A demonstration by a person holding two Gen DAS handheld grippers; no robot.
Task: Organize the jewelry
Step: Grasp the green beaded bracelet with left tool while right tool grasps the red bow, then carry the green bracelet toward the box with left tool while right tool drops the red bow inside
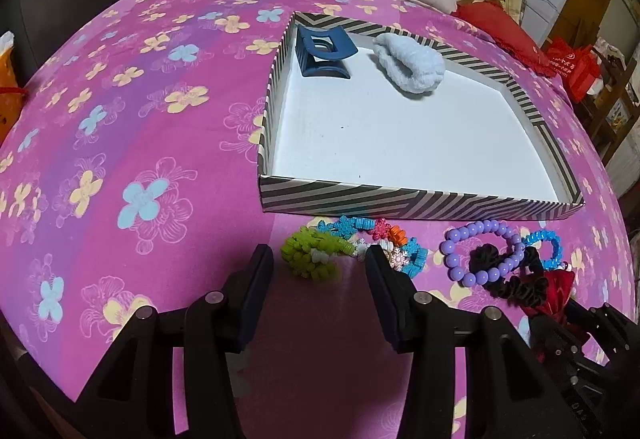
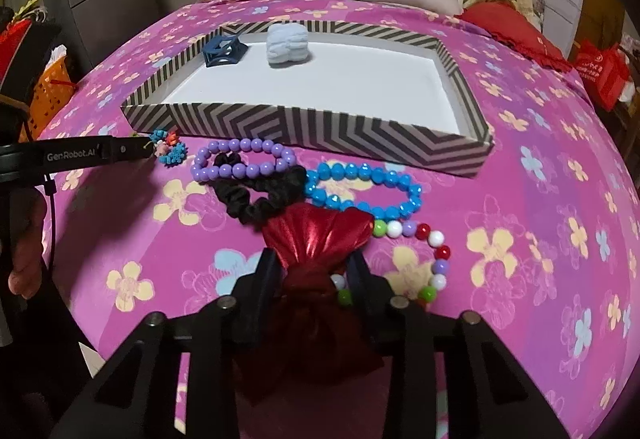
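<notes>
My right gripper point(image 2: 311, 273) clamps the knot of the red bow point(image 2: 320, 239), on the bedspread just before the striped tray point(image 2: 320, 127). My left gripper point(image 1: 318, 259) hangs with fingers apart over the green scrunchie point(image 1: 310, 253). Pick-up step; next I'd lift the bow clear of the beads and carry it into the tray.

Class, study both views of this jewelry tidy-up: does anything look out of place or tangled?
Yes. Only the blue hair clip and pale fluffy scrunchie sit in the striped tray. The rest lies heaped on the bedspread: the black scrunchie overlaps the purple bead bracelet, and the right claw grips the red bow.
</notes>
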